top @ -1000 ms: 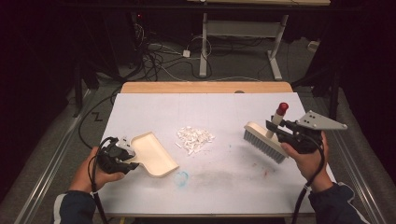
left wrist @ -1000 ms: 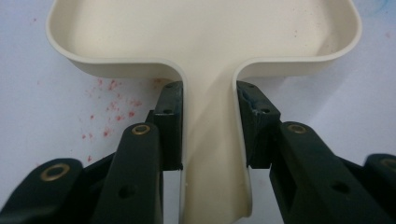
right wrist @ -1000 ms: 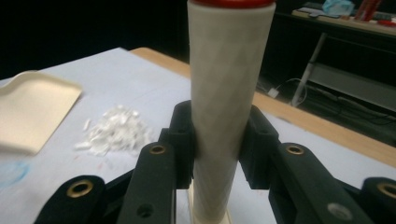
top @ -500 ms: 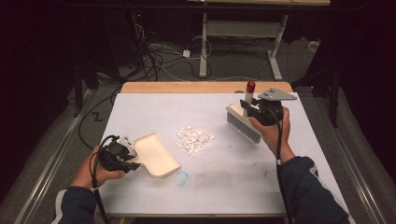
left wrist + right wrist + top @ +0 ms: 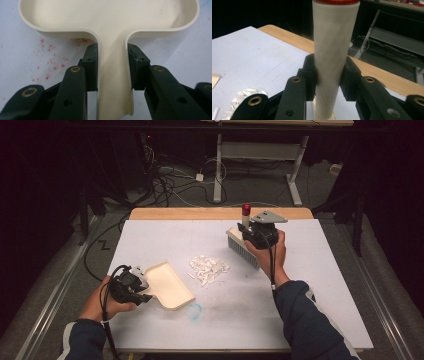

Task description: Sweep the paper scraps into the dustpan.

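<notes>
Fingers (image 5: 91,67) of the left gripper (image 5: 111,75) clamp the cream dustpan (image 5: 107,22) by its narrow handle, one pad pressed against each side wall of the handle; the tray spreads across the top of the left gripper view. Faint red specks dot the counter (image 5: 30,55) at left of the handle. In the high view the left gripper (image 5: 131,285) sits at lower left of the frame, held by the left hand (image 5: 102,301), with the dustpan (image 5: 167,284) flat on the white counter (image 5: 320,285), its open edge toward lower right.

Fingers (image 5: 310,72) of the right gripper (image 5: 328,75) clench the brush (image 5: 332,52) by its pale cylindrical handle, which rises upright to a red cap at the top edge of the right gripper view. In the high view the right gripper (image 5: 256,236) is at upper centre-right, in the right hand (image 5: 267,252); the brush (image 5: 243,246) head hangs below it, bristles toward the counter, contact with the surface not clear from this angle.

Scrap pile (image 5: 207,268) of white bits lies between dustpan and brush, apart from both. Small blue smear (image 5: 194,310) marks the counter just below the dustpan's corner.
</notes>
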`<state>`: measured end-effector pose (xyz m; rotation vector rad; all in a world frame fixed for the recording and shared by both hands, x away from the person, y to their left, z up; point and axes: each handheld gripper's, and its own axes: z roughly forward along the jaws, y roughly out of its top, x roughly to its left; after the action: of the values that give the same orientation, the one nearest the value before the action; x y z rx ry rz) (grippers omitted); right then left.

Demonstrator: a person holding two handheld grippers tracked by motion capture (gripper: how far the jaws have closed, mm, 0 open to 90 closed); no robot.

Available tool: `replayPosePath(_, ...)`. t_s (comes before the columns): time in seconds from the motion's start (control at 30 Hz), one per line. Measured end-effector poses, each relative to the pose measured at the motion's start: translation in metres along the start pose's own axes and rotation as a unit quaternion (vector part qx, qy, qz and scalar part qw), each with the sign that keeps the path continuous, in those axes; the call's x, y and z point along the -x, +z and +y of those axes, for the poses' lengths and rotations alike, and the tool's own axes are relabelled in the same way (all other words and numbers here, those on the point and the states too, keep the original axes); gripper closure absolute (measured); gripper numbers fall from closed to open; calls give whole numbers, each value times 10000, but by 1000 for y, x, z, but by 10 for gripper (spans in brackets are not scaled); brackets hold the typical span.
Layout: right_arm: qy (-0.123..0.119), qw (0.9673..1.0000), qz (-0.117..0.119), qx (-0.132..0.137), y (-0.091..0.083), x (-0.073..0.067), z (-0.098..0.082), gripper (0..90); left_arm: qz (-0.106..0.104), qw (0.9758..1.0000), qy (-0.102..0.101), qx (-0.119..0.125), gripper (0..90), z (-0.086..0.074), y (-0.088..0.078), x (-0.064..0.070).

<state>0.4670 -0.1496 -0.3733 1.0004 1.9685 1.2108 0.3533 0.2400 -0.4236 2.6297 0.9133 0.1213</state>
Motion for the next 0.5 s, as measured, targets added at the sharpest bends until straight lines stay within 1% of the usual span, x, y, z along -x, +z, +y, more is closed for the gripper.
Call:
replayPosePath(0.1,12,10000,12,35,5,-7,0,709,5,10000,38,-34,629,3,2,0)
replayPosePath(0.13,12,10000,12,35,5,-7,0,709,5,10000,38,-34,630,3,2,0)
replayPosePath(0.17,-54,10000,25,38,7,-15,0,709,0,10000,41,-47,629,4,2,0)
replayPosePath(0.2,-53,10000,14,74,7,-19,0,709,-7,10000,54,-49,629,5,3,0)
replayPosePath(0.23,-53,10000,14,74,7,-19,0,709,-7,10000,54,-49,630,5,3,0)
replayPosePath(0.27,-18,9998,154,111,8,-25,0,709,-3,10000,61,-71,630,7,4,0)
replayPosePath(0.33,-31,9998,148,148,10,-33,-1,707,15,9999,80,-82,629,8,4,1)
replayPosePath(0.43,-61,9995,271,165,11,-44,-2,706,28,9999,70,-109,630,8,5,3)
replayPosePath(0.5,13,9992,353,204,11,-49,-2,706,17,9999,98,-131,630,9,7,2)
